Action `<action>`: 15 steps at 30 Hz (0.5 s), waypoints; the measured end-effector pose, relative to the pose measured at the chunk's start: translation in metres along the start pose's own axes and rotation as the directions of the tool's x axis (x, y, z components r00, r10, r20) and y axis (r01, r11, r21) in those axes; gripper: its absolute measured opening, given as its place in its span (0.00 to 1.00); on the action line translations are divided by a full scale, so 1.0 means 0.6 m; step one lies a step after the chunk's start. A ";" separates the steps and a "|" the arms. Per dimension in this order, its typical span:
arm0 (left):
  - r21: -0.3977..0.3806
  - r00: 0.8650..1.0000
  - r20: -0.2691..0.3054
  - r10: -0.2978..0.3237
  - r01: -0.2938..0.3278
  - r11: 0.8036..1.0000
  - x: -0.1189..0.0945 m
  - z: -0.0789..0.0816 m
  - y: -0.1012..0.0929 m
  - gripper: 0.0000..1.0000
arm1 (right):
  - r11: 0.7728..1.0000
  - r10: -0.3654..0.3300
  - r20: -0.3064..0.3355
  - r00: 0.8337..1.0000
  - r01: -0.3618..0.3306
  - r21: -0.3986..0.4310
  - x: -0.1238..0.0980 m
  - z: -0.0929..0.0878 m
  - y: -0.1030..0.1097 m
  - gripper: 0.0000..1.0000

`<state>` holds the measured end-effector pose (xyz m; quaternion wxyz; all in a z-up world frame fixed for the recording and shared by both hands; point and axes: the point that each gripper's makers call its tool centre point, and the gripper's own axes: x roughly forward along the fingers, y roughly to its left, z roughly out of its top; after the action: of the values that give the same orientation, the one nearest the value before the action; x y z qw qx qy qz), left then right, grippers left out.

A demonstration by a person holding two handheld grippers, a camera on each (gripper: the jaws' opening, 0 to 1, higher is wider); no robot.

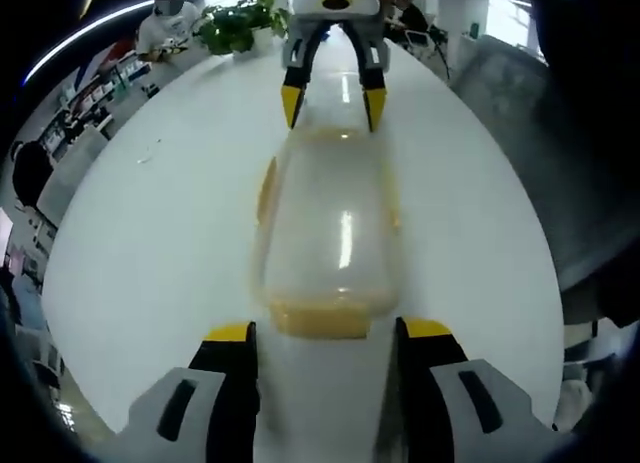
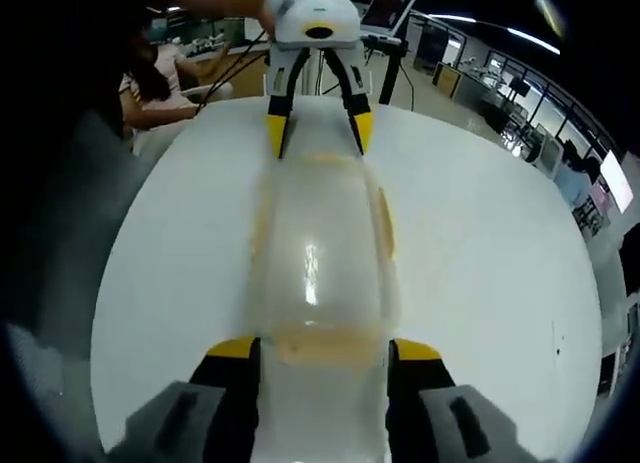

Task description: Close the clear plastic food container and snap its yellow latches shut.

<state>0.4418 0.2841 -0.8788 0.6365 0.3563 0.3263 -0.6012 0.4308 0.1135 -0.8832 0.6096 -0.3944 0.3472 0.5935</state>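
1. The container lies mid-frame in both views on the white worktop, lid on, nothing visible inside.
2. Yellow latches show at its ends and long sides.
3. Left gripper, bottom of its view, spread around the near end.
4. Right gripper likewise spread, at the opposite end.
5. A plant stands upper left.

1 clear plastic container w/ lid on, lying on 1 white table. Yellow latches seen on it: 4, i.e. 1 per end + 1 per long side, faint thru the plastic. 2 grippers: left gripper, right gripper, each w/ 2 yellow-tipped jaws. 1 potted plant at the table's far edge. People in bkgd: at least 2, blurry.
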 end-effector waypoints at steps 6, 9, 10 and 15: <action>0.039 1.000 -0.006 -0.016 0.016 0.999 0.007 0.006 0.002 0.43 | 1.000 0.011 -0.013 1.000 -0.012 -0.011 0.005 0.004 0.000 0.43; 0.031 1.000 -0.005 -0.031 0.031 0.999 0.011 0.008 -0.001 0.39 | 1.000 0.017 -0.028 0.999 -0.017 -0.024 0.006 0.002 0.002 0.39; 0.035 0.999 -0.012 -0.031 0.032 0.999 0.011 0.007 0.001 0.39 | 1.000 0.019 -0.032 0.999 -0.020 -0.015 0.006 0.001 0.004 0.38; 0.026 0.998 -0.020 -0.063 0.064 0.998 0.016 0.006 -0.007 0.39 | 0.998 0.050 -0.026 0.998 -0.050 0.028 0.009 0.000 0.003 0.38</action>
<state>0.4379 0.2757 -0.8850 0.6091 0.3599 0.3357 -0.6219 0.4292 0.1158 -0.8885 0.5951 -0.3853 0.3731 0.5985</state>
